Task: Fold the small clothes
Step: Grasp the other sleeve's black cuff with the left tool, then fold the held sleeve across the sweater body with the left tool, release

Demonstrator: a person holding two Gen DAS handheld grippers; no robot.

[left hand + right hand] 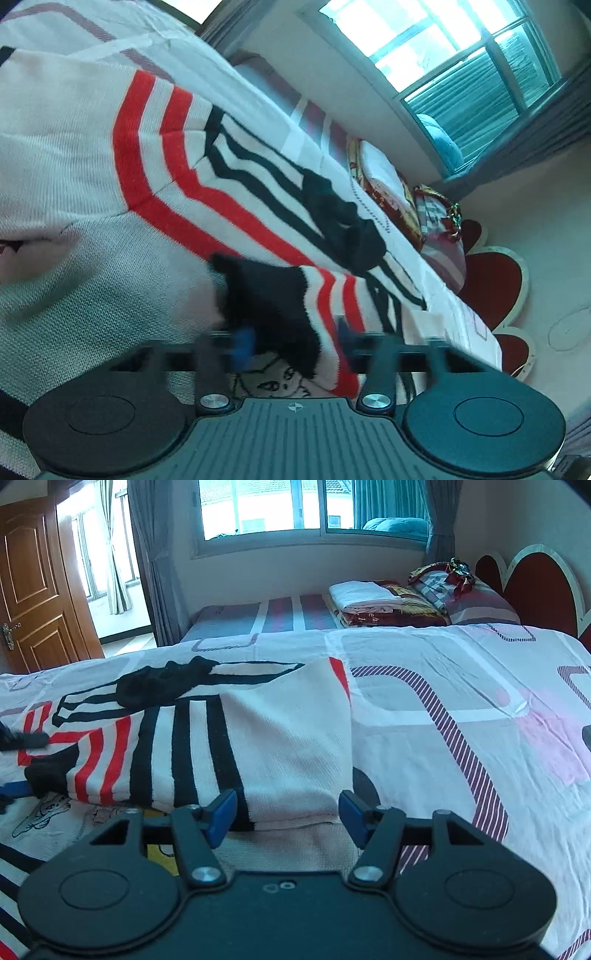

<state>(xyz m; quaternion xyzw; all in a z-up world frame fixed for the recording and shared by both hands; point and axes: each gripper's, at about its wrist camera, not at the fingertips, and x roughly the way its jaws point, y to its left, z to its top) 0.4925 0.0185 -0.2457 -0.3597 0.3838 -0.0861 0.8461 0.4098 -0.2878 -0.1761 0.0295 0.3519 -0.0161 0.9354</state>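
Observation:
A white knit sweater (288,746) with red and black stripes lies on the bed, partly folded over itself. In the left wrist view the sweater (74,155) fills the frame, tilted and blurred. My left gripper (295,343) is open, its blue pads either side of the sweater's black cuff (273,299), which lies between them. My right gripper (286,818) is open, its blue pads astride the sweater's folded white edge without closing on it. The left gripper's blue tip shows at the far left of the right wrist view (14,788).
The bedsheet (461,709) is white with grey and striped shapes. Folded linens (364,594) and pillows (461,587) lie at the far side by a red headboard (539,579). A window (295,506) and a wooden door (37,579) are beyond.

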